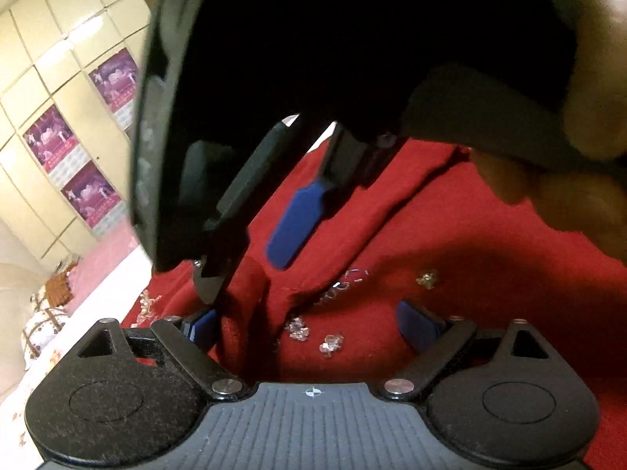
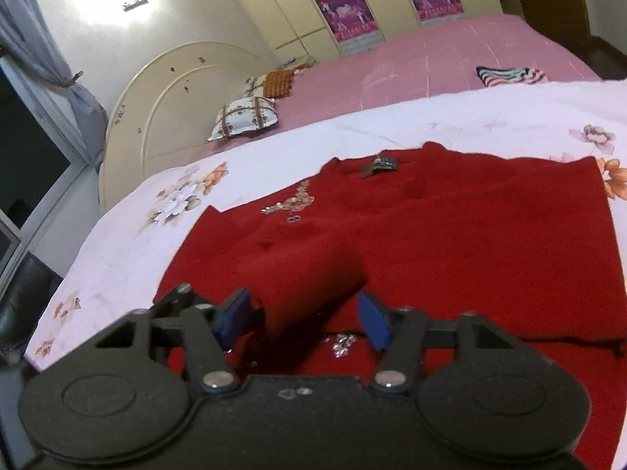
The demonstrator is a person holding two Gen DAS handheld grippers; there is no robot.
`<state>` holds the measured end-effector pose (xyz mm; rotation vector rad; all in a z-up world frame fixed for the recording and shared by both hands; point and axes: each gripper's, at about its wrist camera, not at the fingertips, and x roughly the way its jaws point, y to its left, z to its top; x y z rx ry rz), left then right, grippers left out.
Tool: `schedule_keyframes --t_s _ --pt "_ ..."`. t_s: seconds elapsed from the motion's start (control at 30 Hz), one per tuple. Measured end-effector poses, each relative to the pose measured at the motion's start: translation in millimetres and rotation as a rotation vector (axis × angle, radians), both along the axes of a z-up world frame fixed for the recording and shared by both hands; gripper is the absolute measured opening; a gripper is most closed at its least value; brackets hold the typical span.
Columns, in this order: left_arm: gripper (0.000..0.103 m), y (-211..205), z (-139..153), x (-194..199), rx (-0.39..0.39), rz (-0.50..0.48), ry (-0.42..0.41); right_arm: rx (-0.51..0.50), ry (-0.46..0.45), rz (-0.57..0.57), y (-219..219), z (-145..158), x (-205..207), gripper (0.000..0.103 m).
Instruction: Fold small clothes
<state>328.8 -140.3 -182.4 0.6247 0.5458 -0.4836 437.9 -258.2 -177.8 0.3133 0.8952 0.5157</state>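
Note:
A red knitted garment (image 2: 450, 243) with sequin trim lies spread on the floral white sheet (image 2: 274, 156); it also fills the left wrist view (image 1: 450, 258). My right gripper (image 2: 305, 313) is open, with a rolled sleeve or fold of the red cloth (image 2: 313, 286) between its blue pads (image 2: 372, 319). My left gripper (image 1: 305, 325) is open low over the garment, a raised fold of red cloth (image 1: 247, 313) by its left pad. The right gripper's body (image 1: 274, 98) hangs close above the left one, its blue pad (image 1: 298, 219) showing.
The bed's pink cover (image 2: 450, 58) stretches behind, with pillows (image 2: 247, 117) and a striped folded cloth (image 2: 509, 74). A cream headboard (image 2: 164, 117) stands at the left, wardrobe doors (image 2: 372, 4) at the back. The person's hand (image 1: 588, 156) is at the right.

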Motion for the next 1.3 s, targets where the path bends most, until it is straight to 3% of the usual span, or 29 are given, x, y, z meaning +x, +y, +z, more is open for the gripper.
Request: schedule_keyframes --t_s 0.07,0.1,0.2,0.27,0.3,0.4,0.47,0.5,0.53,0.6,0.7,0.77,0.83,0.87,0.97,1.17,1.2,1.23,1.3 --pt "0.092 3.4 2.4 -1.9 -0.022 0.006 -0.032 -0.031 -0.001 0.006 2.2 -1.6 -1.1 0.025" --pt "0.092 5.5 5.2 -4.3 -0.037 0.011 -0.038 -0.121 -0.015 -0.007 7.9 -3.4 -3.0 0.008" --pt "0.092 21.0 15.3 -5.0 -0.119 0.07 0.006 -0.269 -0.027 -0.081 6.7 -13.0 -9.0 0.006" --pt "0.092 41.0 19.9 -2.0 -0.193 0.146 0.051 -0.266 -0.018 -0.154 -8.4 -14.7 -12.8 0.013" --pt "0.092 51.3 21.3 -0.2 -0.223 0.184 0.071 -0.239 -0.011 -0.183 -18.2 -13.9 -14.7 0.021" --pt "0.092 86.9 19.1 7.6 -0.3 0.325 0.127 -0.1 0.019 -0.232 -41.3 -9.0 -20.0 0.035" --pt "0.092 111.2 18.9 16.2 -0.374 0.425 0.163 -0.054 0.011 -0.239 -43.9 -4.1 -22.9 0.053" --pt "0.092 123.6 19.0 17.2 -0.422 0.465 0.186 -0.04 0.003 -0.24 -42.8 -1.9 -24.9 0.072" --pt "0.092 135.2 18.5 18.3 -0.471 0.501 0.208 -0.031 -0.002 -0.24 -40.7 -1.8 -25.2 0.079" --pt "0.092 157.1 16.6 18.7 -0.557 0.581 0.23 -0.013 0.006 -0.242 -40.9 -2.3 -25.2 0.075" --pt "0.092 176.5 8.3 21.9 -0.579 0.657 0.239 0.021 0.047 -0.262 -44.2 -10.7 -20.9 0.074" --pt "0.092 180.3 1.5 24.8 -0.577 0.683 0.248 -0.006 0.057 -0.292 -44.0 -16.2 -13.7 0.055" --pt "0.092 184.5 -0.4 32.7 -0.573 0.7 0.25 -0.03 0.048 -0.329 -45.7 -20.0 -11.7 0.017" --pt "0.092 184.3 -3.0 34.9 -0.571 0.703 0.246 -0.05 0.035 -0.341 -45.8 -20.3 -12.0 0.011" --pt "0.092 192.8 -4.9 52.4 -0.585 0.716 0.231 -0.107 -0.058 -0.332 -39.8 -7.7 -9.8 0.007" --pt "0.092 188.7 0.5 60.2 -0.581 0.715 0.217 -0.146 -0.454 -0.246 -29.8 64.3 -19.5 0.006" --pt "0.092 187.5 -2.8 62.2 -0.568 0.719 0.226 -0.177 -0.477 -0.253 -33.6 65.6 -20.3 0.006" --pt "0.092 187.1 -7.8 66.4 -0.554 0.727 0.246 -0.209 -0.435 -0.261 -40.1 59.2 -15.0 0.006" --pt "0.092 183.6 -15.1 67.7 -0.521 0.729 0.25 -0.217 -0.253 -0.304 -60.5 27.6 1.7 0.006"
